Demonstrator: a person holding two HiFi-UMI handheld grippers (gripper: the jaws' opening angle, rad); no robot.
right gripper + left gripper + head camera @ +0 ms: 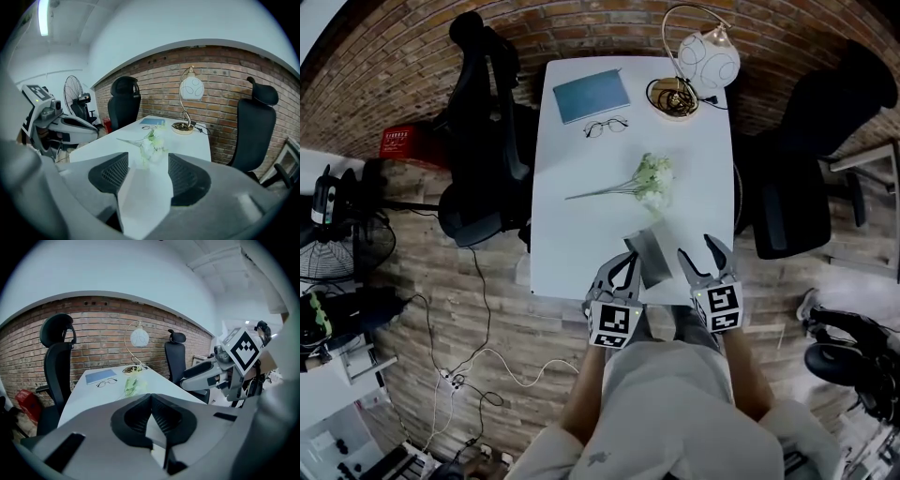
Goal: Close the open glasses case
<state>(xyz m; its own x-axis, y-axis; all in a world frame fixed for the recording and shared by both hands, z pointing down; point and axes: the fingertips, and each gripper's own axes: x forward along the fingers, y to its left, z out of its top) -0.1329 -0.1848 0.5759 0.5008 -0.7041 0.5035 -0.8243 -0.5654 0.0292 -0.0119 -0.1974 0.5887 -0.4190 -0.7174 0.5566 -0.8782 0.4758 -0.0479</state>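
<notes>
The grey glasses case (649,255) lies near the front edge of the white table (581,216), its lid raised; neither gripper view shows it. My left gripper (622,266) hovers just left of the case, and in the left gripper view (151,397) its pads meet at the tips with nothing between them. My right gripper (699,249) sits just right of the case with its jaws apart; in the right gripper view (147,158) only table shows between the pads. Each gripper appears in the other's view: right gripper (211,376), left gripper (70,124).
Farther back on the table lie a white flower sprig (647,180), spectacles (606,127), a blue notebook (592,95) and a globe lamp (706,58) over a round tray (673,97). Black office chairs (483,141) (806,159) flank the table. Cables trail on the floor at left.
</notes>
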